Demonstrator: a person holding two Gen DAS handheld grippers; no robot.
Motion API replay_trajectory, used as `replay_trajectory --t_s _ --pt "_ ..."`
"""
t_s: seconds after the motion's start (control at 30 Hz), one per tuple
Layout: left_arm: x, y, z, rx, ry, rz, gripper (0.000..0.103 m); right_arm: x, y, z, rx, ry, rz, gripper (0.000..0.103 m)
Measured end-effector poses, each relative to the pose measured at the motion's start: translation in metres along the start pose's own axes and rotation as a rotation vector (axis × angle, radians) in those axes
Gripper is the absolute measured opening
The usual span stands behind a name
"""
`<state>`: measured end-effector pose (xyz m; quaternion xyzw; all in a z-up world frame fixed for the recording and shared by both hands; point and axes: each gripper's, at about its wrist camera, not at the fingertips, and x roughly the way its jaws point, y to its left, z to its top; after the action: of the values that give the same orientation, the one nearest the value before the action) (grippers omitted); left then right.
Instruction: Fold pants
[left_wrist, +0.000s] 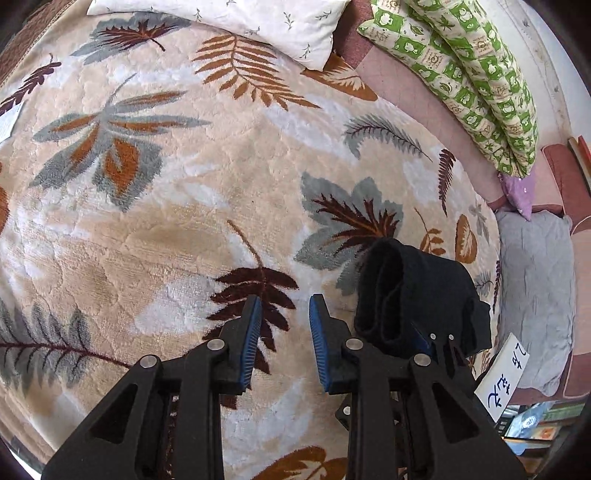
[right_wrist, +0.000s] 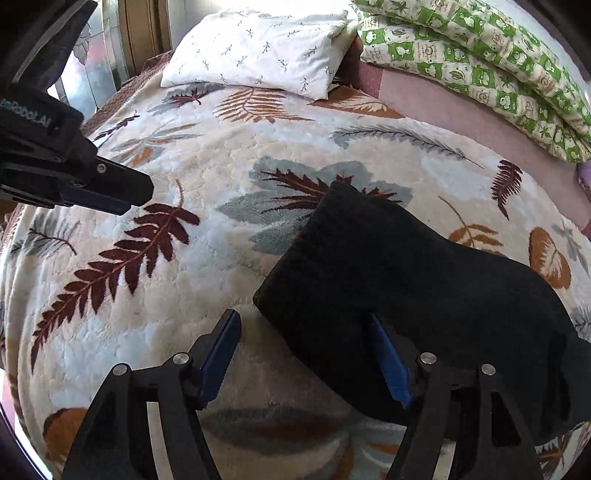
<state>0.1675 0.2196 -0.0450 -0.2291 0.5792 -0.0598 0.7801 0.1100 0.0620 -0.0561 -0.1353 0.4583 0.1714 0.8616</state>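
From my left wrist camera, my left gripper (left_wrist: 285, 314) sits at 6 o'clock with its two blue pads a little apart and nothing between them; under it is only the leaf blanket (left_wrist: 166, 206). Just to the right, at about 4 o'clock, the black pants (left_wrist: 413, 295) are a folded bundle, and part of my right gripper (left_wrist: 424, 341) pokes into the lower edge of the bundle; a white card with blue writing (left_wrist: 504, 373) is near it at 4 o'clock; farther out at 3 o'clock lies a grey cloth (left_wrist: 535, 280), and past it a small purple bag (left_wrist: 517, 192).

From my right wrist camera, my right gripper (right_wrist: 306, 358) is spread wide at 6 o'clock; its left pad is over bare blanket (right_wrist: 155, 332); its right pad touches the near edge of the pants (right_wrist: 388, 280), which lie folded on the blanket from the middle out to 4 o'clock; the jaws are not closed on them. My left gripper (right_wrist: 110, 195) comes in from 9 o'clock, above the blanket and apart from the pants.

Farther away, at 12 o'clock, a white pillow with small sprigs (right_wrist: 258, 51) rests at the head of the bed; at 1 to 2 o'clock a green and cream quilt (right_wrist: 480, 62) lies folded along a pink sheet (right_wrist: 443, 110).
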Motion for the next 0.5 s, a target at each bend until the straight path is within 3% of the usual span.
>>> replay_trajectory --t_s 0.07,0.17,0.23,0.33,0.43,0.5 --pt "0.002 -0.001 0.001 0.005 0.002 -0.009 0.024 0.005 0.003 -0.001 -0.03 -0.026 -0.03 0.071" --pt "0.009 -0.003 0.001 0.001 0.01 -0.012 0.024 0.004 -0.009 -0.001 0.012 -0.066 -0.01 0.051" --pt "0.016 -0.006 0.002 -0.013 0.023 -0.031 0.024 -0.001 -0.019 0.0 0.039 -0.088 0.009 0.033" --pt "0.025 -0.014 0.004 -0.046 0.047 -0.116 0.024 -0.013 -0.032 -0.002 0.078 -0.118 0.061 0.028" --pt "0.04 -0.032 0.01 -0.066 0.094 -0.224 0.043 -0.028 -0.04 -0.009 0.104 -0.157 0.111 0.028" --pt "0.051 -0.042 0.016 -0.088 0.101 -0.251 0.043 -0.034 -0.043 -0.015 0.115 -0.166 0.131 0.028"
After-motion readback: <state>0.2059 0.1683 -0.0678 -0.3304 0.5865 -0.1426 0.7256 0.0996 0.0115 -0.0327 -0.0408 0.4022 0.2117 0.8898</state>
